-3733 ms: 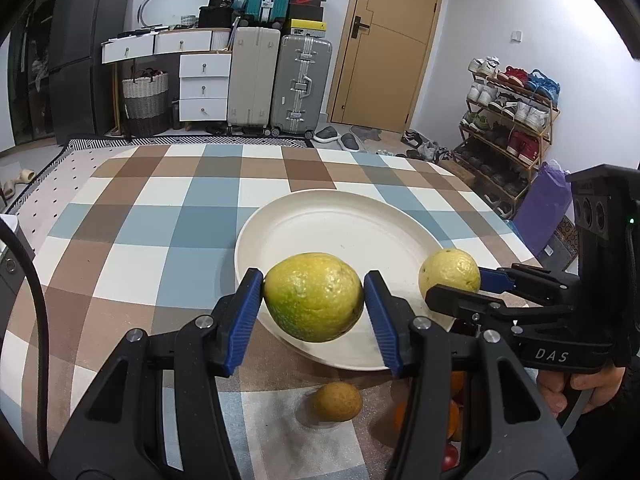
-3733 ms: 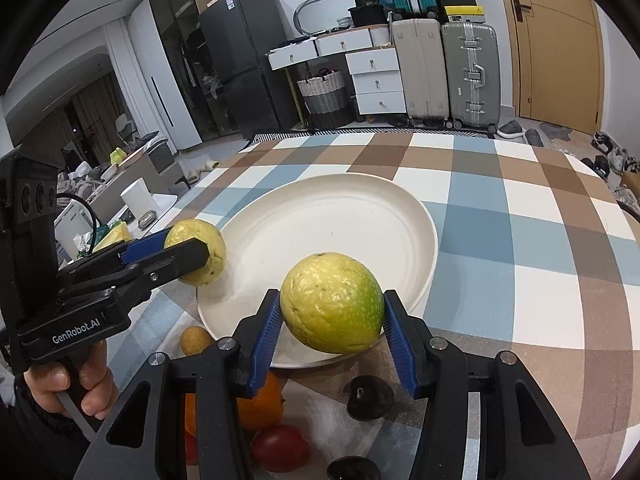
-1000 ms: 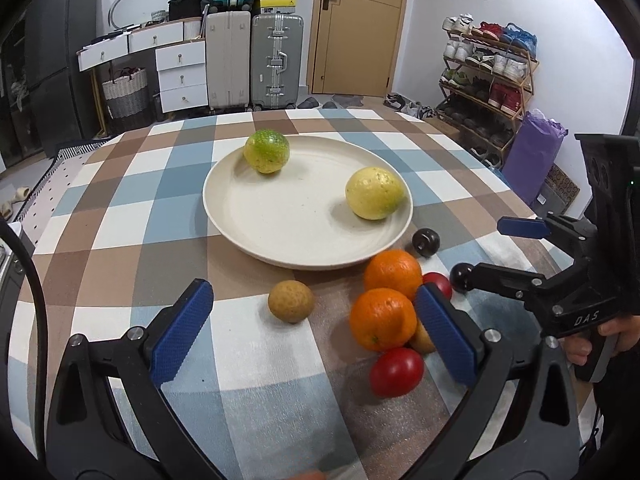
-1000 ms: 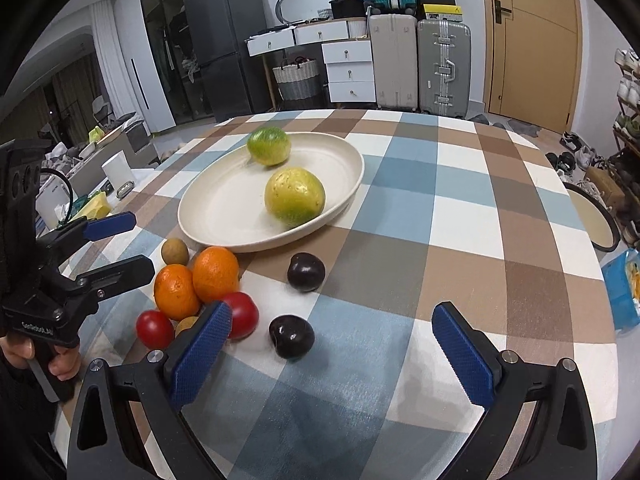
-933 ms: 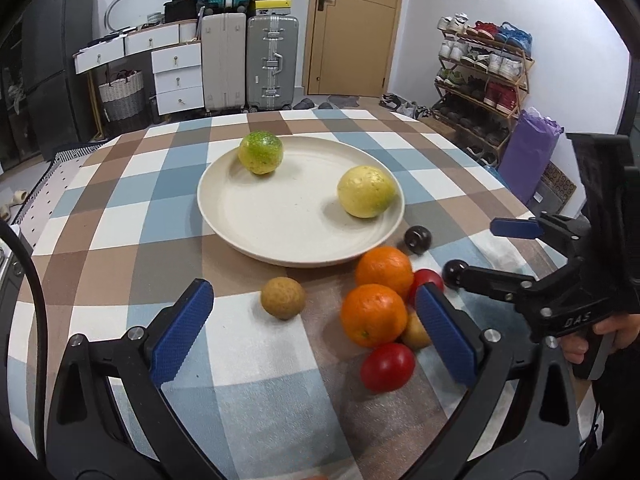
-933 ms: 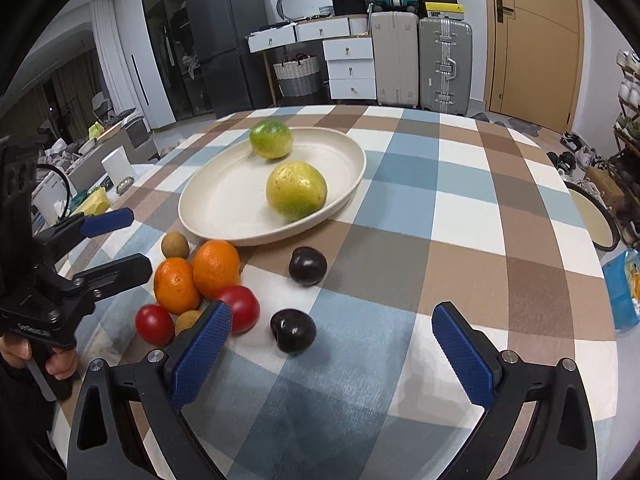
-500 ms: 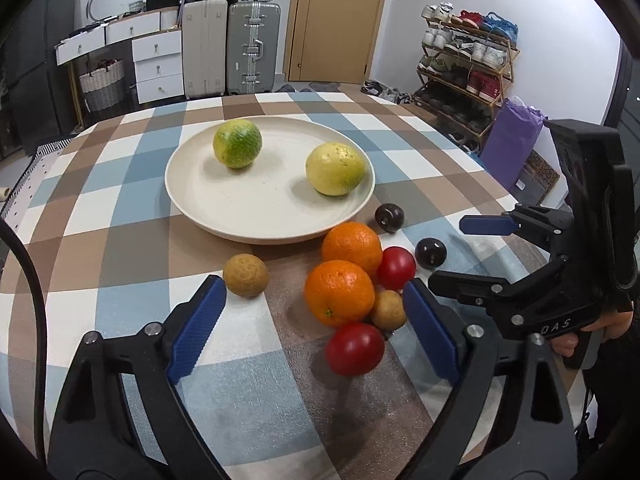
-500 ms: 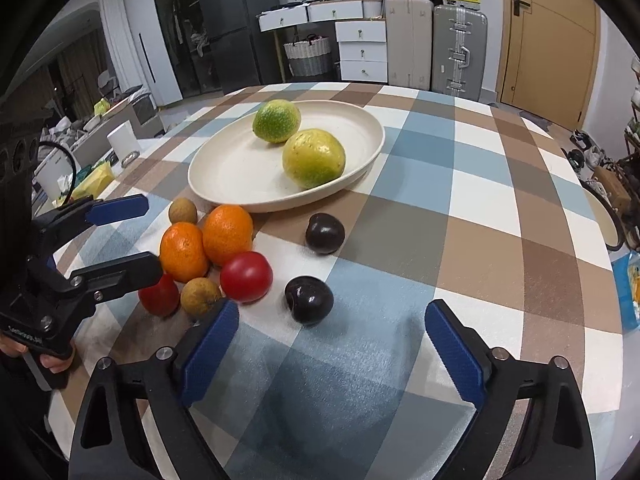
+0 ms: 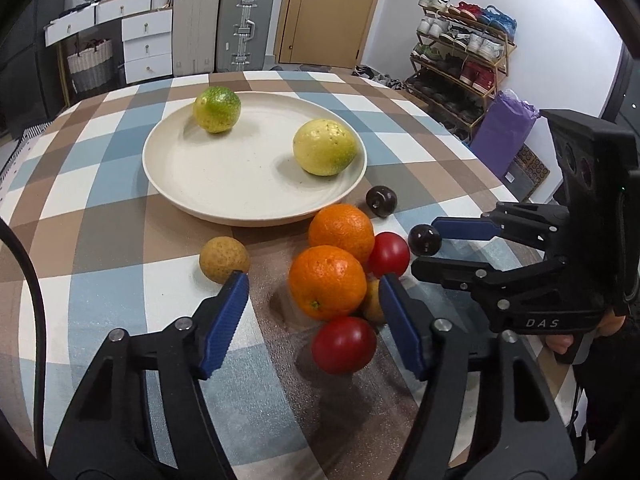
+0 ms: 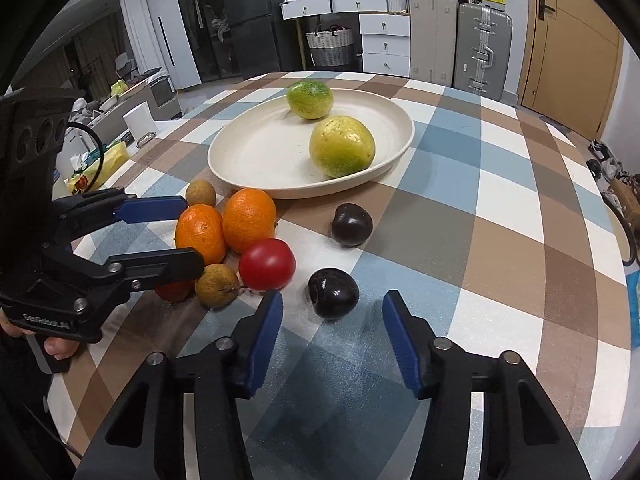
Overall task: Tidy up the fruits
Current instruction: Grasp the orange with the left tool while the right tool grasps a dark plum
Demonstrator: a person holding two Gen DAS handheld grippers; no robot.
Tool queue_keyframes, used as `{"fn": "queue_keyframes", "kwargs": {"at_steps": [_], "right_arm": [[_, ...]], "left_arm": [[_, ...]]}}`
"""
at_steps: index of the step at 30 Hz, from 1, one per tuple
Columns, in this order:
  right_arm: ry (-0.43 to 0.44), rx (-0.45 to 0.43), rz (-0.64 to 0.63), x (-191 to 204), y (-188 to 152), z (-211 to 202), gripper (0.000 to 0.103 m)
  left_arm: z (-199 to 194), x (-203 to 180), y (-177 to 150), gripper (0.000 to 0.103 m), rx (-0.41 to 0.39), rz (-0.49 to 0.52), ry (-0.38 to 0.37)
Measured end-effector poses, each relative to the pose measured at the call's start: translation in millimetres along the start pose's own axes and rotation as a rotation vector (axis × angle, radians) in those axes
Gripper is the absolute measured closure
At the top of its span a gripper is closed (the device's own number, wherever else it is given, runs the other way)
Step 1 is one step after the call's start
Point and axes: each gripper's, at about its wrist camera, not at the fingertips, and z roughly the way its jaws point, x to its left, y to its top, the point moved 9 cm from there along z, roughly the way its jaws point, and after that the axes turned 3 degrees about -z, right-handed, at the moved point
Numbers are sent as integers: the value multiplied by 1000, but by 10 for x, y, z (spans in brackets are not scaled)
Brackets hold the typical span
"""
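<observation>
A cream plate (image 9: 224, 184) (image 10: 256, 156) on the checked tablecloth holds a green citrus (image 9: 217, 109) (image 10: 310, 99) and a yellow-green citrus (image 9: 325, 147) (image 10: 342, 146). In front of it lie two oranges (image 9: 328, 282) (image 10: 249, 220), two red tomatoes (image 9: 344, 344) (image 10: 267, 264), brown round fruits (image 9: 224, 259) (image 10: 217, 285) and two dark plums (image 10: 333, 293) (image 9: 382, 201). My left gripper (image 9: 314, 312) is open, its jaws either side of the near orange. My right gripper (image 10: 332, 338) is open just before the near plum.
The round table's edge (image 10: 624, 288) curves close on the right. Beyond it stand suitcases (image 9: 248, 24), white drawers (image 10: 384, 44), a shoe rack (image 9: 460, 60) and a door (image 10: 568, 40). A low side table with clutter (image 10: 120, 128) stands left of the table.
Both grippers have moved forward and down toward the loose fruit and their jaws have narrowed. The left now straddles the near orange; the right has come close to the near plum.
</observation>
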Motion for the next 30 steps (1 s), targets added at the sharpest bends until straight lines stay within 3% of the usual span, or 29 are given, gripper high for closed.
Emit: {"fn": "queue_keyframes", "kwargs": {"at_steps": [6, 12, 20, 30], "right_arm": [[13, -7, -3, 27, 22, 14, 57], [22, -11, -3, 41, 31, 12, 59], [23, -17, -5, 47, 37, -6, 61], [11, -10, 29, -21, 45, 19, 76]], "left_arm": [[23, 0, 4, 48, 8, -21, -45], [23, -12, 8, 66, 8, -42, -84], [-34, -2, 43, 67, -18, -51, -82], [-127, 103, 89, 67, -51, -78, -61]]}}
